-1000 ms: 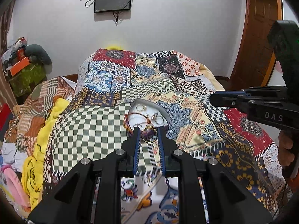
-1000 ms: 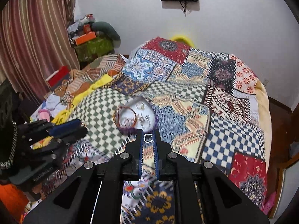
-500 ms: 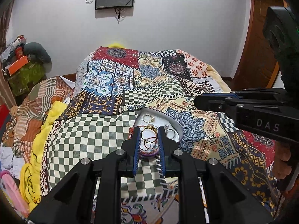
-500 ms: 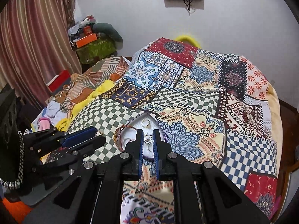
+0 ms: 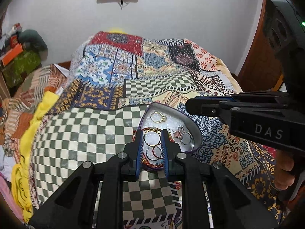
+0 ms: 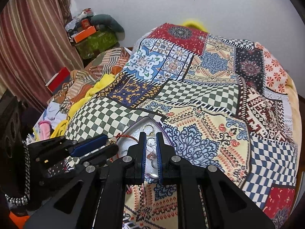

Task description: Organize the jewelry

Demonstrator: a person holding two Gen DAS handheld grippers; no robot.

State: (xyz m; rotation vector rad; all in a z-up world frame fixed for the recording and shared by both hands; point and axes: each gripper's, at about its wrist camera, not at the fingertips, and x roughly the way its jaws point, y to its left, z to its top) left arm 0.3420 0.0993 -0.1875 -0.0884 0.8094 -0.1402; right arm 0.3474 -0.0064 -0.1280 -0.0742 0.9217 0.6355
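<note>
The quilt (image 5: 80, 129) was printed cloth, matt and faintly creased. The heart-shaped tray (image 5: 192, 131) at mid-frame looked like smooth silvery metal, and the rings (image 5: 158, 117) in it shone gold. The left gripper (image 5: 151, 143) was matt black plastic with ribbed blue pads (image 5: 140, 152). The door (image 5: 261, 61) at right was glossy brown wood.
</note>
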